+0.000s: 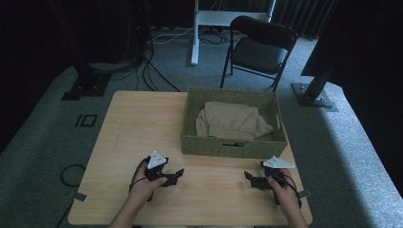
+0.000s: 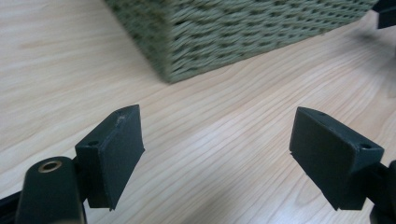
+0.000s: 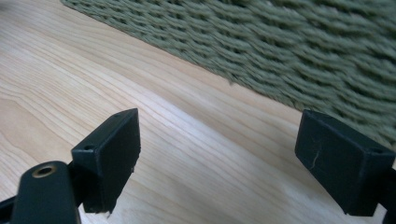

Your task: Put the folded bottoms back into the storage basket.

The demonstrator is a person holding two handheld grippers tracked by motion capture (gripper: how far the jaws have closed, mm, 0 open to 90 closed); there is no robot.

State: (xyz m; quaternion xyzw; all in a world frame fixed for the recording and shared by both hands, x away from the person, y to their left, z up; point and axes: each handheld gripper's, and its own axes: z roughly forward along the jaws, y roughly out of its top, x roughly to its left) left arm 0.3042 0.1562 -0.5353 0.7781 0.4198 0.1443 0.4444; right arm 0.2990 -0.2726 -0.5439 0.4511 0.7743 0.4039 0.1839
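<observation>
Both grippers (image 1: 213,177) — jaws apart — beside basket (image 1: 233,145).

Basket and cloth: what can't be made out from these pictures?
- Cloth, high view: its underside and the basket floor, hidden by the folds and the woven walls.
- Basket, left gripper view: top cut off by the upper edge.
- Basket, right gripper view: weave blurred, contents out of frame.
</observation>
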